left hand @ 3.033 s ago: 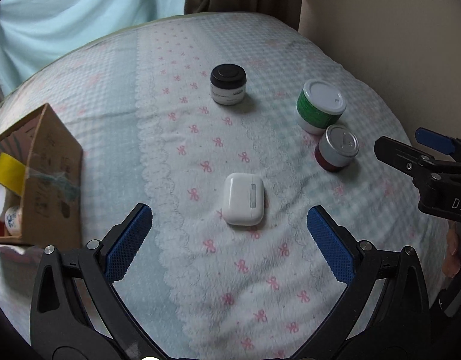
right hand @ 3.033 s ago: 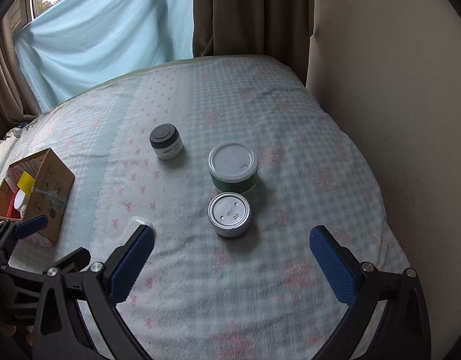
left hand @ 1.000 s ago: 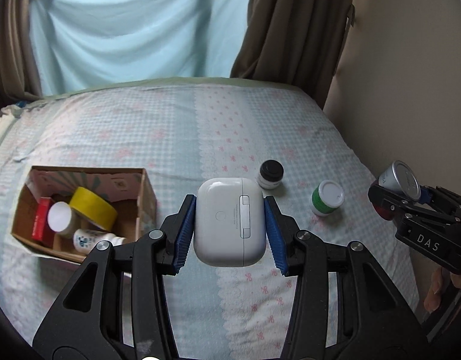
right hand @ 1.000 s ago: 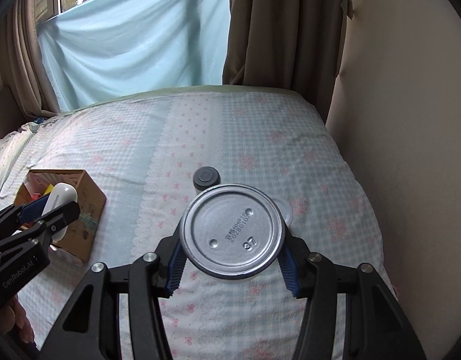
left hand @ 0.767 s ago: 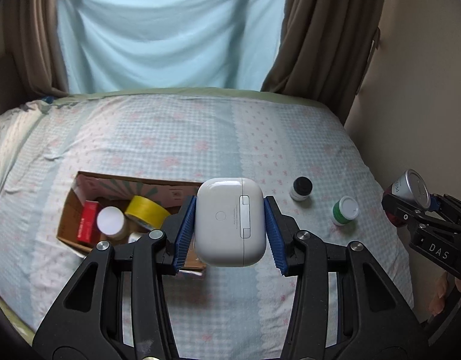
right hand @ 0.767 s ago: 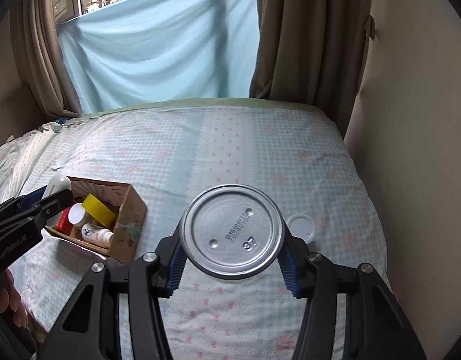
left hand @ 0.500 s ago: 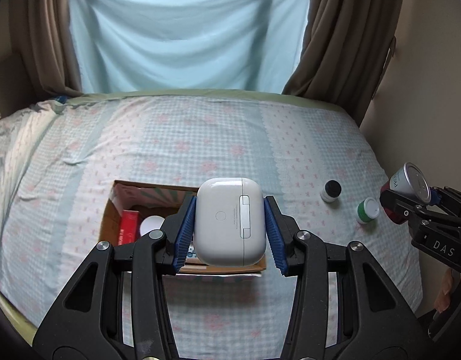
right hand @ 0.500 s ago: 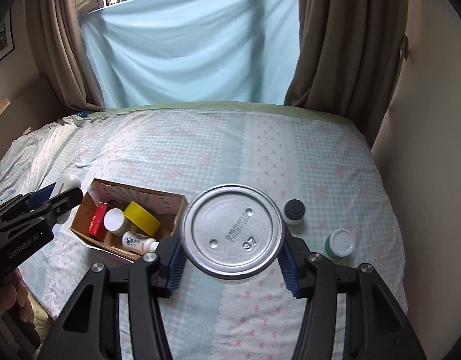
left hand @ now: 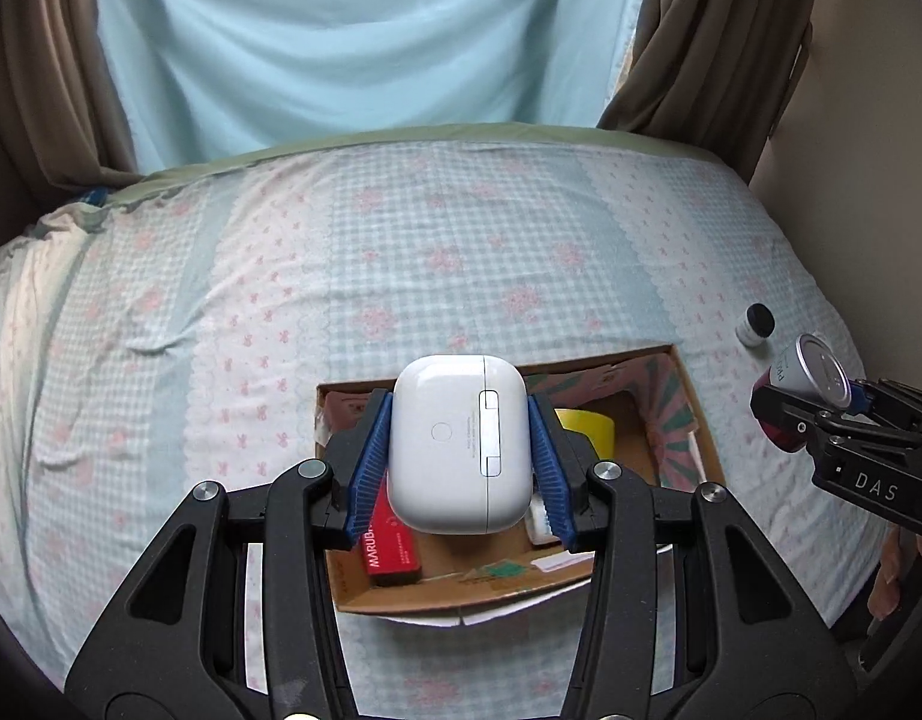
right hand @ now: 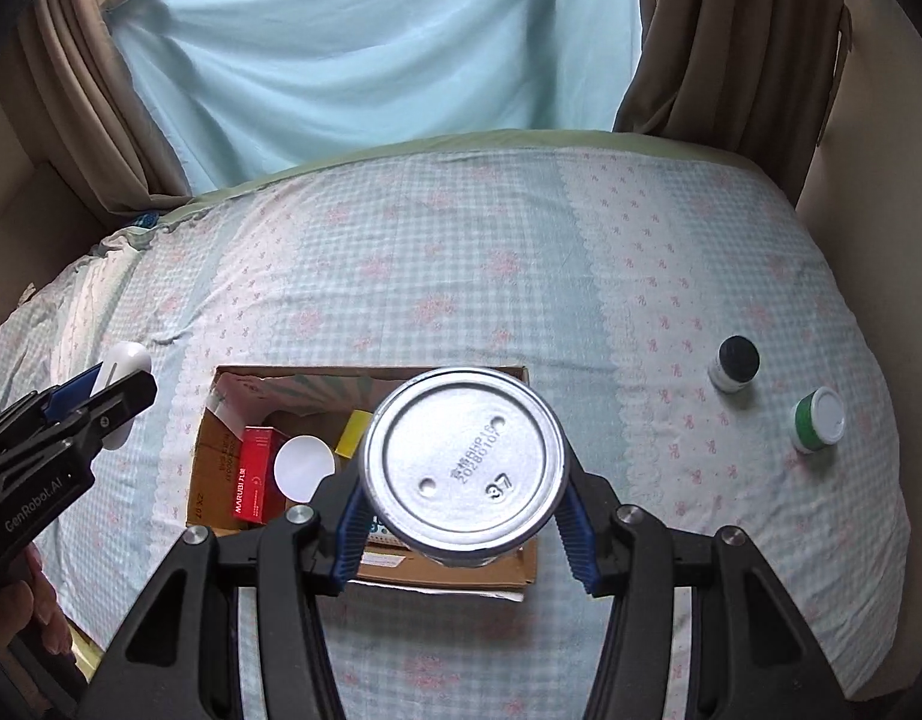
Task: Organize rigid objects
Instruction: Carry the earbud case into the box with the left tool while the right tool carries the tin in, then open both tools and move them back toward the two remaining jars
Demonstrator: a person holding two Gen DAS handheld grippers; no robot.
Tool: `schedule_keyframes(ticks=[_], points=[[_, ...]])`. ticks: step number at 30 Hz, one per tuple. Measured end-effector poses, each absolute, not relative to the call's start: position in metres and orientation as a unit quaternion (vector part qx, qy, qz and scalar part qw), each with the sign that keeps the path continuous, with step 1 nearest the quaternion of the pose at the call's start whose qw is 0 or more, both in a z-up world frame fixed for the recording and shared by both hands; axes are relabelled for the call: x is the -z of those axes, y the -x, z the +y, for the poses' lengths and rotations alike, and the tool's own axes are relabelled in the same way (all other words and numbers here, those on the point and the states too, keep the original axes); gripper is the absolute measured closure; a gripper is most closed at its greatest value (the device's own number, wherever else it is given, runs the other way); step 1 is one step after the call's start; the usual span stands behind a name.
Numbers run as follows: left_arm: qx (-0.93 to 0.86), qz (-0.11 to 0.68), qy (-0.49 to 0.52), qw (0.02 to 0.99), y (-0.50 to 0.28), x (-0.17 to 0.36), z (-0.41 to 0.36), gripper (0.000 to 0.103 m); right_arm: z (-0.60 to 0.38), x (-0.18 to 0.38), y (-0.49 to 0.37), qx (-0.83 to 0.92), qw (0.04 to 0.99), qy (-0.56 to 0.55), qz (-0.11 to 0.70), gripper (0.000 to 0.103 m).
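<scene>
My left gripper (left hand: 459,462) is shut on a white earbud case (left hand: 459,443), held in the air over the open cardboard box (left hand: 679,387). My right gripper (right hand: 463,480) is shut on a silver-topped tin can (right hand: 463,463), which hangs above the same cardboard box (right hand: 212,438). From the left wrist view the can (left hand: 811,367) and right gripper show at the right edge. From the right wrist view the earbud case (right hand: 125,363) shows at the left. Inside the box lie a red carton (right hand: 258,468), a white lid (right hand: 303,468) and a yellow tape roll (left hand: 589,427).
A black-capped jar (right hand: 735,363) and a green jar with a white lid (right hand: 818,417) stand on the bedspread (right hand: 461,276) at the right. Curtains (right hand: 706,30) and a pale blue sheet hang behind the bed; a wall runs along the right side.
Both grippers have travelled left across the bed with their loads, from beside the jars to over the box. The jars have slid toward the right edge of both views.
</scene>
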State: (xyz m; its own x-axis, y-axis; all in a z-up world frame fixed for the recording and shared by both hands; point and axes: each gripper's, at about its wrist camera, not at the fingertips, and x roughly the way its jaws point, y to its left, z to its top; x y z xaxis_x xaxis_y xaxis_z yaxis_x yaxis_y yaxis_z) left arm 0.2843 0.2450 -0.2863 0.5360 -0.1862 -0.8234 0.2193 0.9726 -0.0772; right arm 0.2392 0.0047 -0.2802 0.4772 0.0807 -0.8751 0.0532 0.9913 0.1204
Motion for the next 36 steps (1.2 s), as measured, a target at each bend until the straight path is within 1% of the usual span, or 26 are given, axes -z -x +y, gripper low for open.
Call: schedule_keyframes(ticks=[11,14,17,20,28,29,30,31,32,33,34,35,36], points=[[0.136,0.526,-0.019,0.840,-0.339,0.384,0.252,0.062,0.019,0.355,-0.288,0.027,0.829,-0.071,0.554,0.053],[0.138,0.545,-0.016,0.827,-0.347,0.404,0.252,0.062,0.025,0.374,-0.301,0.023,0.820,-0.047,0.569,0.053],[0.137,0.557,-0.013,0.819,-0.352,0.415,0.252,0.062,0.032,0.390,-0.308,0.012,0.813,-0.017,0.581,0.053],[0.142,0.570,-0.015,0.809,-0.358,0.424,0.251,0.062,0.027,0.401,-0.313,0.018,0.805,-0.040,0.592,0.053],[0.150,0.584,-0.019,0.798,-0.367,0.435,0.248,0.061,0.021,0.417,-0.325,0.027,0.791,-0.048,0.609,0.053],[0.154,0.585,-0.018,0.796,-0.367,0.435,0.248,0.057,0.020,0.418,-0.325,0.027,0.791,-0.052,0.608,0.053],[0.156,0.586,-0.014,0.795,-0.368,0.434,0.247,0.050,0.018,0.420,-0.326,0.026,0.791,-0.058,0.608,0.053],[0.155,0.588,-0.011,0.793,-0.368,0.433,0.248,0.016,0.017,0.421,-0.325,0.024,0.791,-0.065,0.607,0.053],[0.154,0.589,-0.009,0.793,-0.367,0.432,0.248,0.001,0.015,0.420,-0.325,0.021,0.796,-0.073,0.600,0.043],[0.155,0.588,-0.006,0.794,-0.367,0.430,0.249,0.000,0.014,0.419,-0.324,0.006,0.799,-0.090,0.594,0.037],[0.157,0.588,-0.003,0.793,-0.366,0.429,0.250,0.000,0.015,0.416,-0.322,-0.009,0.804,-0.104,0.585,0.020],[0.157,0.588,-0.002,0.793,-0.365,0.427,0.251,0.000,0.017,0.412,-0.321,-0.016,0.810,-0.108,0.576,0.000],[0.155,0.587,-0.002,0.795,-0.362,0.425,0.252,0.000,0.020,0.407,-0.319,-0.013,0.818,-0.099,0.566,0.000]])
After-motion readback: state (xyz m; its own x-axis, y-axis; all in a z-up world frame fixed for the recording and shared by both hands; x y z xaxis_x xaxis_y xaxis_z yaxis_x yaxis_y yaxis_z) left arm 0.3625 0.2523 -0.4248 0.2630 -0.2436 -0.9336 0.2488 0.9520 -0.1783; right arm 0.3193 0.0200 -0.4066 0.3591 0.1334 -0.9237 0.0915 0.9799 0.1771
